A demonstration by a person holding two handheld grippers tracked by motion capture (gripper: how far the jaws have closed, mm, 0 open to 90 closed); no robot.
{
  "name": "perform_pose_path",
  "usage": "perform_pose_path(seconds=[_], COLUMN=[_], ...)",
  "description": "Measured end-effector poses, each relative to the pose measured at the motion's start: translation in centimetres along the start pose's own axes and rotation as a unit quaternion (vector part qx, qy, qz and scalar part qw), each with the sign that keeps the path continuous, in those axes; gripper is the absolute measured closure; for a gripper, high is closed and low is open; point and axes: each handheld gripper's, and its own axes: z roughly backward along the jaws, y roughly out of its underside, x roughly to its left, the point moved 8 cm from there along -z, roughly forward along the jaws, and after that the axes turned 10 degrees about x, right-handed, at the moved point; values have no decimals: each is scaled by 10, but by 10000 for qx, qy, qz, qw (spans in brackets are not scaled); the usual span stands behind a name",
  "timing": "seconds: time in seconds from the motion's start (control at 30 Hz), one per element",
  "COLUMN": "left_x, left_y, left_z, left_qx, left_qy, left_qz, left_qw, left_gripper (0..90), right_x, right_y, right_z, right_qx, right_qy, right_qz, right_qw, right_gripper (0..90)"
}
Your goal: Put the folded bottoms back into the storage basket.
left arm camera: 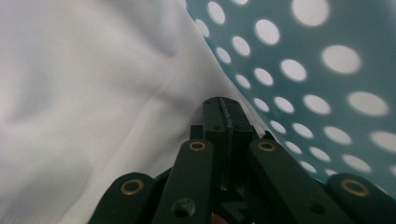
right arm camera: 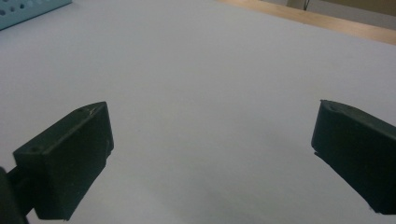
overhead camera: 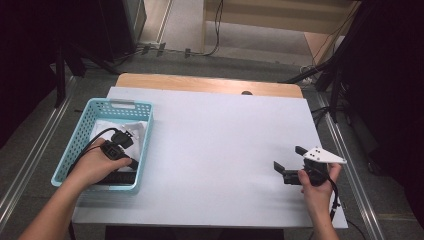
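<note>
A wooden table (overhead camera: 210, 82) is standing in the middle of the high view, and a white sheet (overhead camera: 220, 150) is covering nearly all of its top, leaving only a strip of bare wood showing along the far edge. A small dark mark is sitting on that strip, too small to make out. A light blue perforated basket (overhead camera: 75, 150) is resting directly on the sheet at the table's left side, its near corner lying close to the sheet's front edge. The same basket's corner (right arm camera: 28, 11) is appearing at the upper left of the right gripper view.
</note>
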Motion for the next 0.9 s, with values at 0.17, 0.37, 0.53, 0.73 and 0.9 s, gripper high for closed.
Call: perform_pose_path(seconds=[0.17,0.37,0.53,0.73,0.9], left_x=[26,82,108,123,134], left_y=[-7,-7,-6,-11,-9], left_z=[51,85,68,59,52], left_qx=[-1134,-1849,-1468,-1409,-1218], left_qy=[-306,-1160,-1490,-1976,-2378], left_qz=[553,1589,1859,1942,2058], left_qw=[9915,9629,9601,9505,9414], left_gripper=[786,628,538,507,506], right_x=[-4,-6,-11,-9,-4], right_y=[2,4,7,8,8], right_z=[5,8,12,9,6], right_qx=[-56,-71,-112,-85,-51], right_qy=[52,90,102,70,40], right_qz=[-14,3,-41,-45,27], right_qw=[10000,9999,9999,9999,10000], right_gripper=[0,0,0,0,0])
